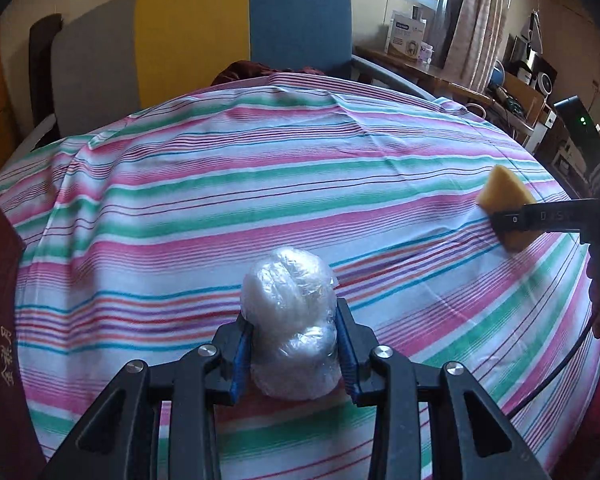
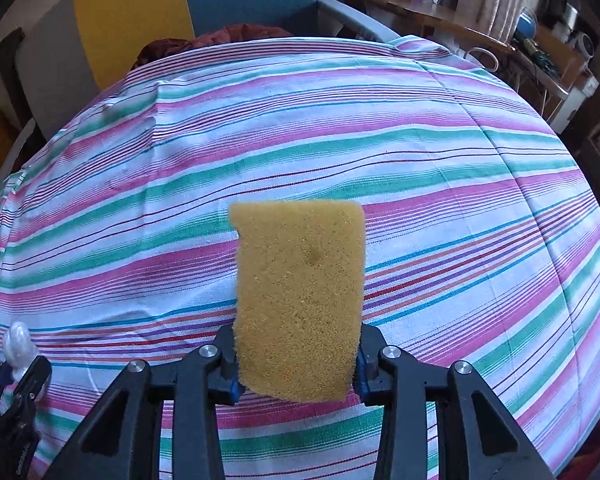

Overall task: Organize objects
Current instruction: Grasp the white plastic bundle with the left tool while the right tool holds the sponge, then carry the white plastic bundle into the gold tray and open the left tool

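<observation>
A lumpy white bundle wrapped in clear plastic (image 1: 290,320) sits between the blue pads of my left gripper (image 1: 294,350), which is shut on it just above the striped cloth (image 1: 260,184). My right gripper (image 2: 298,364) is shut on a yellow sponge (image 2: 300,292), held upright over the cloth (image 2: 460,160). In the left wrist view the sponge (image 1: 504,196) and the right gripper (image 1: 512,220) appear at the far right edge. In the right wrist view the plastic bundle (image 2: 18,346) and the left gripper (image 2: 12,400) show at the lower left.
A dark red booklet (image 1: 0,340) lies at the left edge of the cloth. Behind the table stands a grey, yellow and blue panel (image 1: 220,28) with a dark red cloth (image 1: 252,70) at its foot. Cluttered shelves (image 1: 520,80) fill the right side.
</observation>
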The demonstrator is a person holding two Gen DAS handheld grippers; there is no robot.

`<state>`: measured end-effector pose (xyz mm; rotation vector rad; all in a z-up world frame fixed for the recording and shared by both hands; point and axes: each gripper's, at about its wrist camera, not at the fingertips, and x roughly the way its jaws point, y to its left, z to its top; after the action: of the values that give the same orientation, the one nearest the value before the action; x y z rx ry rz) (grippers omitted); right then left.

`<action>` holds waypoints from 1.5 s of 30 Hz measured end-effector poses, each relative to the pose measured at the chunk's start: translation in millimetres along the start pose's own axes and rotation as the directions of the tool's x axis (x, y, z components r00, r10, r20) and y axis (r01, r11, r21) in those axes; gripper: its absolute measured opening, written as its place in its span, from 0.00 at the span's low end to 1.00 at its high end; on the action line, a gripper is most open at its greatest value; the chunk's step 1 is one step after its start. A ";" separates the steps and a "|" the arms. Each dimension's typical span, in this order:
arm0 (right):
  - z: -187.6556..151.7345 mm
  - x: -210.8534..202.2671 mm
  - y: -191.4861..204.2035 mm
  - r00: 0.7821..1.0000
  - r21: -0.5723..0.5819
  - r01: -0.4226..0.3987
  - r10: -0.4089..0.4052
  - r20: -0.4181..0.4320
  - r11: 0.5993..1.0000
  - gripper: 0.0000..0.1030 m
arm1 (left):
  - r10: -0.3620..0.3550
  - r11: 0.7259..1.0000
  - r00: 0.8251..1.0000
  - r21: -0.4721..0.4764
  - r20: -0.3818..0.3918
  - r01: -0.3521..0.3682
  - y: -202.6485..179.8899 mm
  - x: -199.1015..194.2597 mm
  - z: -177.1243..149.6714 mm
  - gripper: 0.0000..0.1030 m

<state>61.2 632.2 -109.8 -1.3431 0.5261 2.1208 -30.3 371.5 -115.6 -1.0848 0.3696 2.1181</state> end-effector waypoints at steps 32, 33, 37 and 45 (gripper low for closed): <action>-6.6 2.3 7.8 0.998 -0.072 0.046 -0.042 0.056 0.996 0.39 | 0.126 0.992 0.983 -0.028 0.132 -0.123 32.7 -108.0 -24.4 0.35; -6.9 2.3 8.5 0.997 -0.077 0.049 -0.045 0.058 0.996 0.39 | 0.127 0.992 0.982 -0.031 0.142 -0.124 34.3 -112.9 -23.8 0.35; -8.9 0.8 10.6 0.997 -0.085 0.056 -0.051 0.063 0.995 0.39 | 0.137 0.990 0.975 -0.052 0.175 -0.130 42.7 -133.4 -23.8 0.35; -9.3 1.5 11.6 0.994 -0.101 0.073 -0.065 0.083 0.992 0.39 | 0.168 0.984 0.964 -0.098 0.204 -0.150 64.7 -159.6 -29.2 0.35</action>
<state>59.5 618.1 -114.8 -1.3072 0.3357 2.1606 3.2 235.7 -10.9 -0.8873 0.2772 2.3843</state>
